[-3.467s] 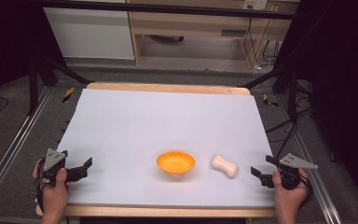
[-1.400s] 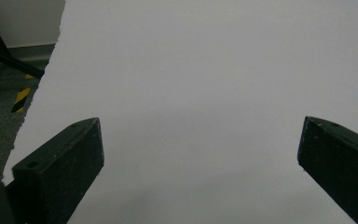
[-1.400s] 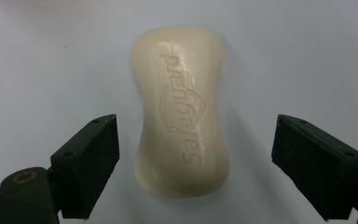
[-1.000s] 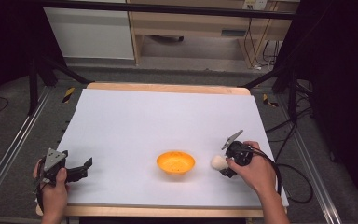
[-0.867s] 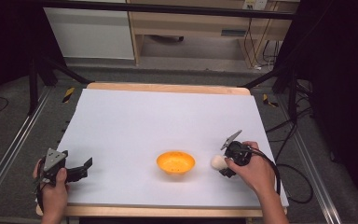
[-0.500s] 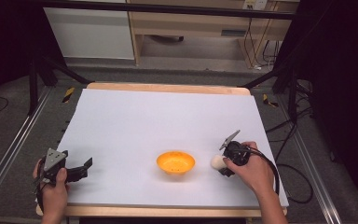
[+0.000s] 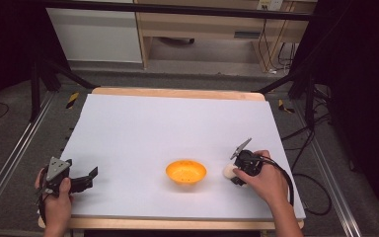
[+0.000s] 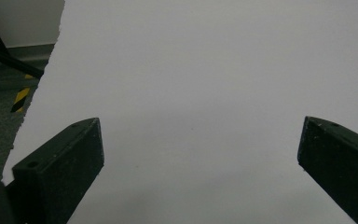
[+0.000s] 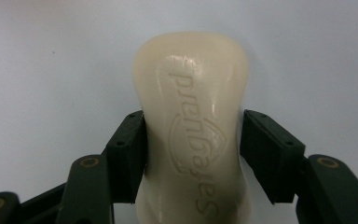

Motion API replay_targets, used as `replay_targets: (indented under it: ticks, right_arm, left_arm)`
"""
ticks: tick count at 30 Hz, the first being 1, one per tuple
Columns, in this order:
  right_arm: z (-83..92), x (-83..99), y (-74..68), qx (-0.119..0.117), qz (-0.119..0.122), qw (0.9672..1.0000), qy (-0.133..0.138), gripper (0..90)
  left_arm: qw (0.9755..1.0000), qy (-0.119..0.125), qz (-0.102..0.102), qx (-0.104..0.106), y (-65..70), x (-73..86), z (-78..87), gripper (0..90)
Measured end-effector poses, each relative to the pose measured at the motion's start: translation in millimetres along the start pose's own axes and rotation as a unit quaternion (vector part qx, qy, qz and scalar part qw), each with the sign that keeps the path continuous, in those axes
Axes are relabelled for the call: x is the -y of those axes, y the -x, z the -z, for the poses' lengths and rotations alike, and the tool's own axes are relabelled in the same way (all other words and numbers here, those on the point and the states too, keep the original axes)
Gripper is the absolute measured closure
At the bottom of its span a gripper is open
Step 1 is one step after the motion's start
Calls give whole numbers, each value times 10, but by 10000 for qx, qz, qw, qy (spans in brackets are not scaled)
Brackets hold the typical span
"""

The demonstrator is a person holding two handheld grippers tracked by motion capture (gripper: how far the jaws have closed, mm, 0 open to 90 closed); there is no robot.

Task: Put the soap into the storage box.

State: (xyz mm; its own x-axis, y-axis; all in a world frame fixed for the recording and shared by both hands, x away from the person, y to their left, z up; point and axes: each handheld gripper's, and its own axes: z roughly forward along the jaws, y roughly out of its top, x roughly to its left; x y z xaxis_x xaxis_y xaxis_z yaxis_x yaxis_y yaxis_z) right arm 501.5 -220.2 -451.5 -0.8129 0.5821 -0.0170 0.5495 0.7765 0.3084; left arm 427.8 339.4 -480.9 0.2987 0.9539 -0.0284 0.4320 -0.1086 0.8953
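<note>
A cream bar of soap (image 9: 191, 88) with raised lettering lies on the white table sheet (image 7: 177, 123), just right of a small orange bowl (image 7: 186, 172). My right gripper (image 9: 192, 140) points down at the soap (image 7: 227, 171). Its jaws have just been closing, and both pads now press on the bar's narrow waist. In the high view the right gripper (image 7: 234, 174) and the hand holding it cover most of the bar. My left gripper (image 7: 92, 178) rests near the table's front left corner. There the left gripper (image 8: 200, 154) stands wide open over bare sheet.
The sheet's left edge (image 8: 37, 93) runs close beside the left gripper, with dark floor and a yellow-black tape mark (image 8: 21, 99) beyond it. Metal rails (image 7: 10, 163) flank the table. A cable (image 7: 288, 182) trails from the right gripper toward the right edge.
The right hand came in from the table's right edge to the soap, and its jaws have closed onto the bar. The left hand and the bowl have not moved.
</note>
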Motion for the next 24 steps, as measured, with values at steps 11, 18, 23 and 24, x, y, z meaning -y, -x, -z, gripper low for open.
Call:
replay_targets:
  ticks: [11,18,23,24]
  right_arm:
    - [7,3,-40,-3,205,9998,17,490]
    - [18,6,-37,-109,189,9998,17,494]
    - [71,-2,-42,-115,253,9995,124,494]
    - [82,-9,-49,-109,252,9995,144,494]
  left_arm:
    - [10000,-16,11,-3,4,0,-3,0]
    - [10000,-14,-1,3,-1,-1,-2,0]
    - [10000,-16,10,-2,4,-1,-3,0]
    - [10000,-15,11,-3,4,-1,-3,0]
